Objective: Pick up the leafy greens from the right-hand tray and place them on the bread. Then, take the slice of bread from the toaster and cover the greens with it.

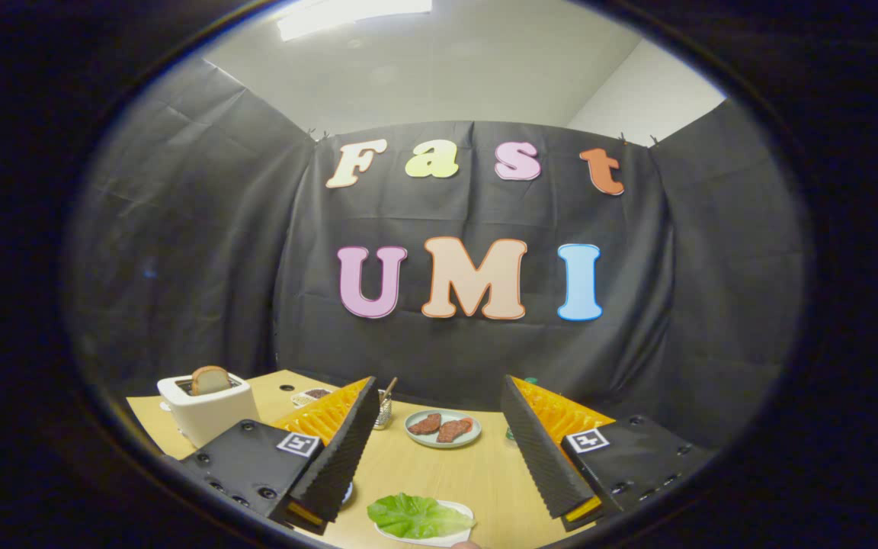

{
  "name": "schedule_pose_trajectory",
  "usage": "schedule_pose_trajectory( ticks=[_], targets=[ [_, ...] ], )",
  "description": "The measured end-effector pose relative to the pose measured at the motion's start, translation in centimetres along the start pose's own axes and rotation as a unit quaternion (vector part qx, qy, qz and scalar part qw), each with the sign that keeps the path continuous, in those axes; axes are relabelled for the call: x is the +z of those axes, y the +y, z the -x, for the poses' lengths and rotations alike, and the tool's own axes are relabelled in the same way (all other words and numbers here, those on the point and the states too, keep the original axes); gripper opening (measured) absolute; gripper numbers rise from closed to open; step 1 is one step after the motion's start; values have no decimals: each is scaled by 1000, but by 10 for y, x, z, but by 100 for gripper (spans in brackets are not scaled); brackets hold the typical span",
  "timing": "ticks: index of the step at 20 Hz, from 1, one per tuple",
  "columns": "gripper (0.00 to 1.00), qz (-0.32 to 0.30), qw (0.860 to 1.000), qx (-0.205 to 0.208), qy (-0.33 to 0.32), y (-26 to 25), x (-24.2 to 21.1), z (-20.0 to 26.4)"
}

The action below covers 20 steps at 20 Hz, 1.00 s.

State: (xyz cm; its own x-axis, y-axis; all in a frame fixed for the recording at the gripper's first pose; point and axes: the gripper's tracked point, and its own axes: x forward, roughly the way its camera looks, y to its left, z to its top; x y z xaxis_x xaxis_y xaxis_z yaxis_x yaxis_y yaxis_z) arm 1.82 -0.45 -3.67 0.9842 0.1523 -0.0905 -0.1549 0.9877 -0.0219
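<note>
Two fingers of my hand-held gripper (439, 450) stand wide apart and hold nothing; they hover above the wooden surface (424, 469). On this surface, to the left beyond the fingers, a white toaster (203, 408) stands with one slice of bread (210, 379) sticking up from its slot. Far ahead between the fingers lies a pale plate (443, 438) with two reddish-brown pieces of meat (440, 427) on it. Close to me, between the fingers, the leafy greens (416, 516) lie on a white tray (460, 509). Behind the left finger I see a small metal basket (384, 408) with a stick in it, and a small dish (313, 395) near the toaster.
</note>
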Motion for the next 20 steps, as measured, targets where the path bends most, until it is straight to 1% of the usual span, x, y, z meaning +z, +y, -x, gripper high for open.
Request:
schedule_pose_trajectory(
  ticks=[6, 11, 14, 20],
  targets=[
    [100, 37, 997, 46, 41, -2, -31, -15],
    [100, 45, 992, 88, 77, 1, -56, -29],
    [100, 58, 987, 113, 96, 5, -71, -36],
    [100, 84, 973, 165, 137, 12, -104, -45]
  ],
)
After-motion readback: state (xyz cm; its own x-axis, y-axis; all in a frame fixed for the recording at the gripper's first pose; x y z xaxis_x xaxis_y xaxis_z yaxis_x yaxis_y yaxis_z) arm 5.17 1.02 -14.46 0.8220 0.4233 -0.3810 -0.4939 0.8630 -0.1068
